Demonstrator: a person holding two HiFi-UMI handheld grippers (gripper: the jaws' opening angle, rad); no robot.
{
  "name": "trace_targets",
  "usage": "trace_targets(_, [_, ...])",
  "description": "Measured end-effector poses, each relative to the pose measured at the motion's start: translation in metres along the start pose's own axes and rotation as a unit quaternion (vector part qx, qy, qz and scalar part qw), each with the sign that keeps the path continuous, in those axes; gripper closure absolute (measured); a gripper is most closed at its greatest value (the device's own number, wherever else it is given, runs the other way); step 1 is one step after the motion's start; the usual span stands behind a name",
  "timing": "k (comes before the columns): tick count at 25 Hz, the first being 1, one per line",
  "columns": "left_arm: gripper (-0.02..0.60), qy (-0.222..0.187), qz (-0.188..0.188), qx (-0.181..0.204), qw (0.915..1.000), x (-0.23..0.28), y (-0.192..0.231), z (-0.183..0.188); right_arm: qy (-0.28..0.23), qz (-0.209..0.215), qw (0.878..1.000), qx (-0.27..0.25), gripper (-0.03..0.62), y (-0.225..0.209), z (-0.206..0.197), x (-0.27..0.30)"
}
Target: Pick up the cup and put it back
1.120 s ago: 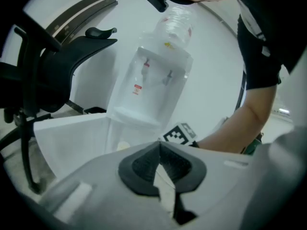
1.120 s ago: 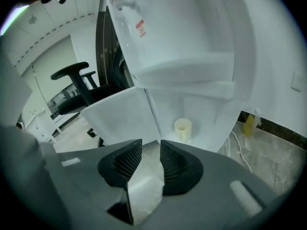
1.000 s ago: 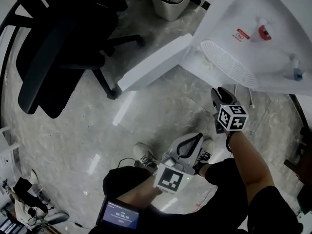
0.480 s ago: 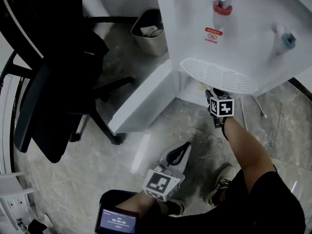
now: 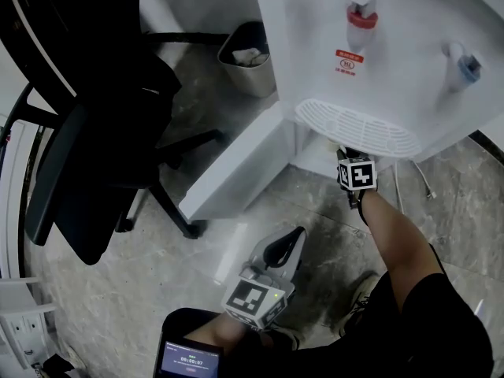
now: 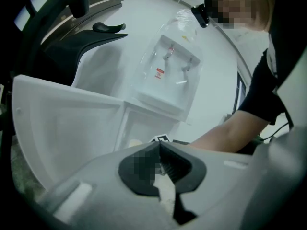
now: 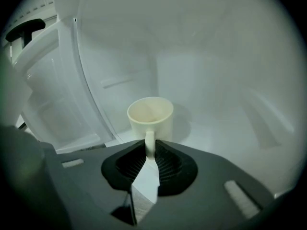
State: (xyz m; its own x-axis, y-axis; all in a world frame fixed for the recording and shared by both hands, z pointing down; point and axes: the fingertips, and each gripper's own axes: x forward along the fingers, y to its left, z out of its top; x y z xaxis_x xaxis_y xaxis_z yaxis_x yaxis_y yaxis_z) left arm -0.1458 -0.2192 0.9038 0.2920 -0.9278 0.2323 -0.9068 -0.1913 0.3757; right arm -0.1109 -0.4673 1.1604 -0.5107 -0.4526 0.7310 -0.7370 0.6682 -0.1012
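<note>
Right tool (image 7: 149, 150): jaws have just been closing, now pinching the handle (image 7: 149, 142) of the cup (image 7: 150, 116) between their tips; cup cream-coloured, upright, mouth up, standing on the white floor of the compartment (image 7: 216, 128) with its handle turned toward the tool; right tool points down into that compartment, under the drip tray (image 5: 354, 128) of the water dispenser (image 5: 315, 46).

Left tool (image 6: 159, 147): jaws pressed together, nothing between them; held low and near the person's body, well apart from the cup.

Around: compartment door (image 5: 236, 172) swung open to the left of the opening; red tap (image 5: 358, 14) and blue tap (image 5: 466, 65) above the drip tray; bin (image 5: 248, 57) beside the dispenser; black office chair (image 5: 87, 132) to the left on the stone floor (image 5: 157, 290).
</note>
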Motion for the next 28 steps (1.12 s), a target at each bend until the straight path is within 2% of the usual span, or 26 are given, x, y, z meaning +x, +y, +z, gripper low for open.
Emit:
trace_targets(7, [0.577,0.003,-0.001,-0.015,0.9999,0.004,0.005,-0.001,-0.003,-0.009,1.000,-0.030,0.539,0.002,-0.001,0.000])
trace_targets(13, [0.577,-0.001,-0.012,-0.014,0.9998,0.010,0.002,0.003,-0.006,0.000,0.999,-0.047,0.539,0.004,0.008,-0.009])
trace_targets(21, [0.575,-0.001,-0.015,-0.015,0.9998,0.015,0.007,0.006,0.014,0.054,0.992,-0.112,0.539,0.016,0.009,-0.033])
trace_targets(25, [0.575,-0.002,-0.008,-0.036,0.9993,0.012,0.006,0.008,0.020,0.091,0.985,-0.145,0.539,0.038,0.006,-0.054])
trace_targets(28, [0.577,-0.004,0.017,-0.055,0.9983,0.004,0.002,0.015,0.013,0.123,0.983,-0.138,0.539,0.056,0.008,-0.078])
